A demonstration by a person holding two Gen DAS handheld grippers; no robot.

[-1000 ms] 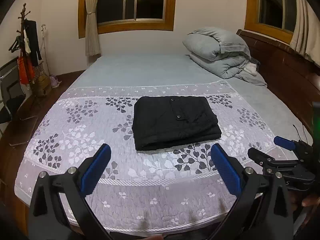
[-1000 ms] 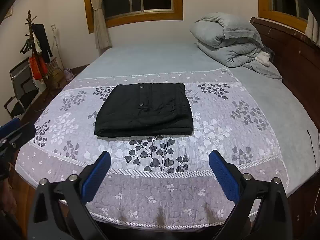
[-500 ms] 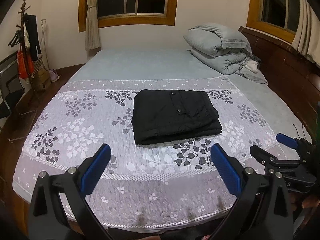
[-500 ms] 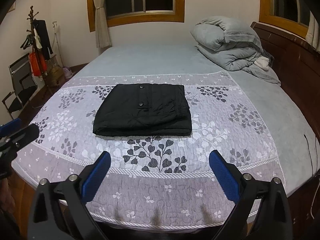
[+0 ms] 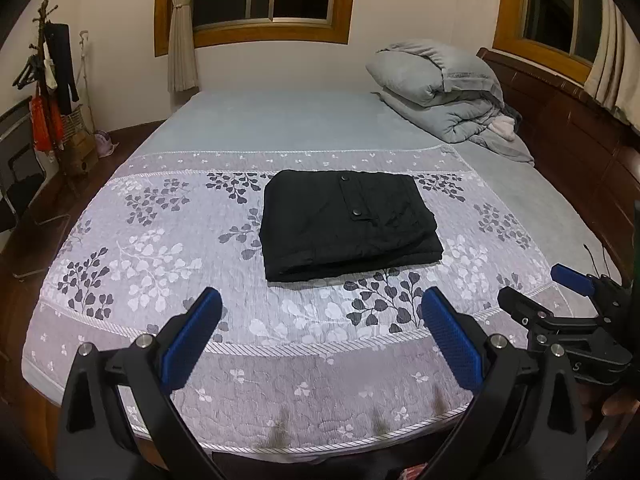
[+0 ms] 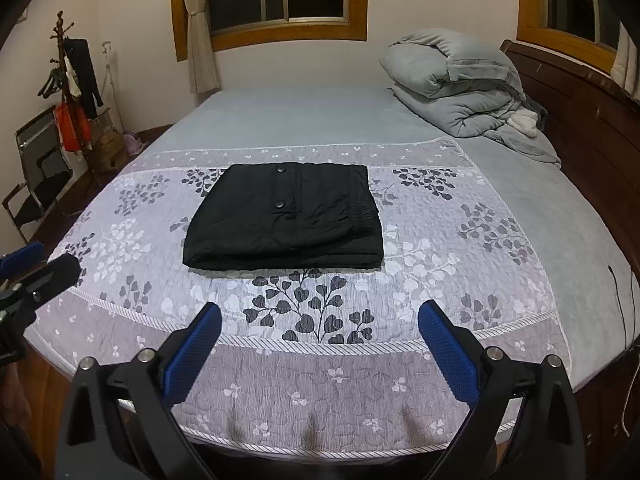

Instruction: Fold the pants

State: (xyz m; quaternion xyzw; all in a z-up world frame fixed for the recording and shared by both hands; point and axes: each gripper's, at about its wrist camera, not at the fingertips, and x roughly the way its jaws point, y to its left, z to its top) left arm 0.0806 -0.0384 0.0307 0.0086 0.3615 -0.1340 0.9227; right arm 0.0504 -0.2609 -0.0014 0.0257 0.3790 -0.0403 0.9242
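Folded pants (image 5: 348,224) flat on bed (image 5: 280,120), long axis approx left-right

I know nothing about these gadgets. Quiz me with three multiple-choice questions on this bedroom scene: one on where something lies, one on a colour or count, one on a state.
1. Where do the pants lie?
A. on the patterned bedspread
B. on the grey duvet
C. on the floor

2. How many round snap buttons show on the pants in the right wrist view?
A. none
B. two
C. five

3. How is the right hand-held gripper?
A. shut on the pants
B. open, holding nothing
C. shut on the duvet

Answers:
1 A, the leaf-print cover shows all around them.
2 B, two dark buttons sit one behind the other.
3 B, its blue pads stand wide apart over the bed edge.
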